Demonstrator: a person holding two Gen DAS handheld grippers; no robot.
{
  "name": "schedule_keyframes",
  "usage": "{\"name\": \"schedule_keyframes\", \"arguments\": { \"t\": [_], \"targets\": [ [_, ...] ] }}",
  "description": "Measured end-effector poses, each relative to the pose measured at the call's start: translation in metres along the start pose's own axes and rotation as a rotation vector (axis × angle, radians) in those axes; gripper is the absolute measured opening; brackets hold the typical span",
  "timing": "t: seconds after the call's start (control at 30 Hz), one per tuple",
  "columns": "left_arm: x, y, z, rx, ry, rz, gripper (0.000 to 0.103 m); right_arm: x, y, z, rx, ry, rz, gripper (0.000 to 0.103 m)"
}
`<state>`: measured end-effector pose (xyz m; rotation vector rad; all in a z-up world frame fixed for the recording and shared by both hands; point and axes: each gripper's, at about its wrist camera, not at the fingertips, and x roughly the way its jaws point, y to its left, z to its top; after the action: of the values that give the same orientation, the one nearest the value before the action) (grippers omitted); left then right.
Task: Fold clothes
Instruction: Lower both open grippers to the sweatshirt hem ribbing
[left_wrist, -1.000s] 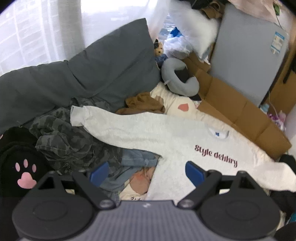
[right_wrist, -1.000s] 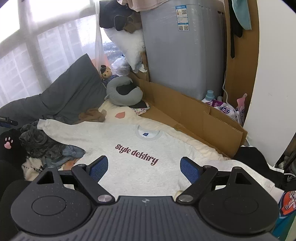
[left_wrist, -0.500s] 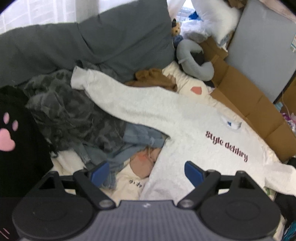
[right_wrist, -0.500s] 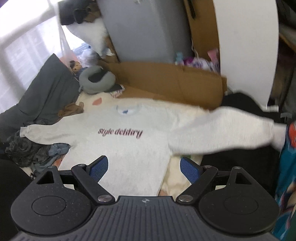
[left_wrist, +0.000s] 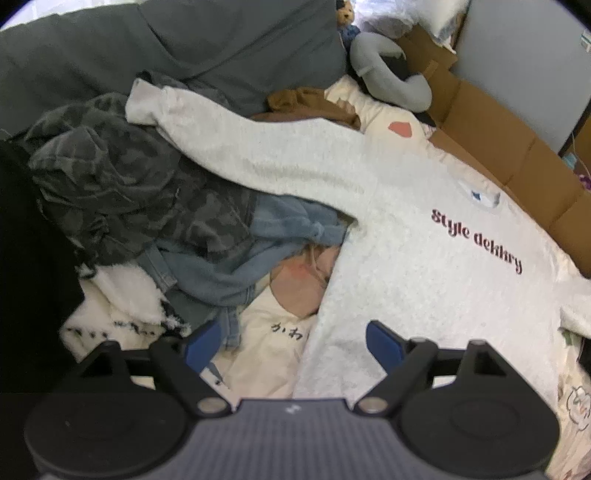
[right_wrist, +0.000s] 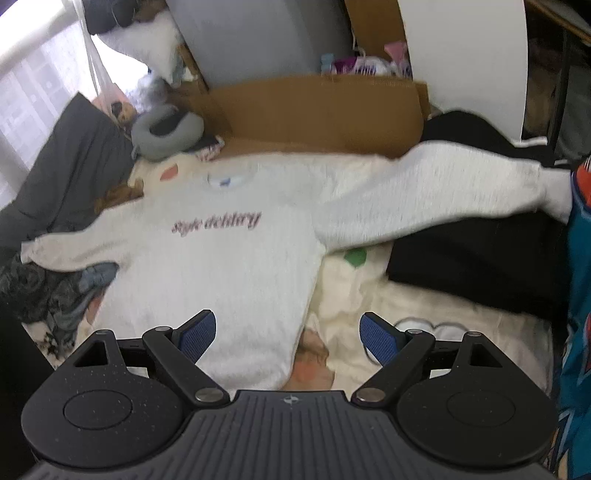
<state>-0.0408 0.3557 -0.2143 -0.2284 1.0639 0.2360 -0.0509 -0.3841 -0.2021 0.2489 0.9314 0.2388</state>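
A: Where is the sweatshirt (left_wrist: 424, 266)?

B: Flat on the bed (right_wrist: 424, 314), print up, sleeves out along its long axis. The hem lies nearest both grippers.

A: Finger state?

B: Left gripper (left_wrist: 291, 341): fingers wide apart, empty, the hem's left corner just below. Right gripper (right_wrist: 288, 336): fingers wide apart, empty, the right hem corner between them.

A: Clearance?

B: The clothes pile (left_wrist: 122, 192) crowds the left sleeve, which rests on it. A black garment (right_wrist: 480, 258) lies under the right sleeve. Bare bedding beside the right hem likely gives room.
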Motion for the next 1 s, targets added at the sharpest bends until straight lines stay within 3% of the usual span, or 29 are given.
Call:
{"name": "schedule_keyframes", "arguments": {
  "t": [0.5, 0.67, 0.8, 0.93, 1.0],
  "targets": [
    [0.061, 0.024, -0.042, 0.026, 0.033, 0.038, 0.080, 0.075, -0.004, -0.058, -0.013, 0.191, 0.017, 0.089],
    [0.080, 0.024, -0.058, 0.016, 0.036, 0.045, 0.076, 0.100, 0.003, -0.077, 0.008, 0.248, 0.096, 0.088],
    [0.093, 0.020, -0.072, 0.003, 0.049, 0.034, 0.075, 0.124, 0.012, -0.088, 0.009, 0.310, 0.123, 0.078],
    [0.105, 0.016, -0.082, 0.018, 0.085, 0.016, 0.065, 0.142, 0.023, -0.102, 0.012, 0.368, 0.175, 0.069],
    [0.109, 0.014, -0.085, 0.037, 0.096, 0.015, 0.062, 0.152, 0.028, -0.111, 0.012, 0.408, 0.186, 0.058]
  ]
}}
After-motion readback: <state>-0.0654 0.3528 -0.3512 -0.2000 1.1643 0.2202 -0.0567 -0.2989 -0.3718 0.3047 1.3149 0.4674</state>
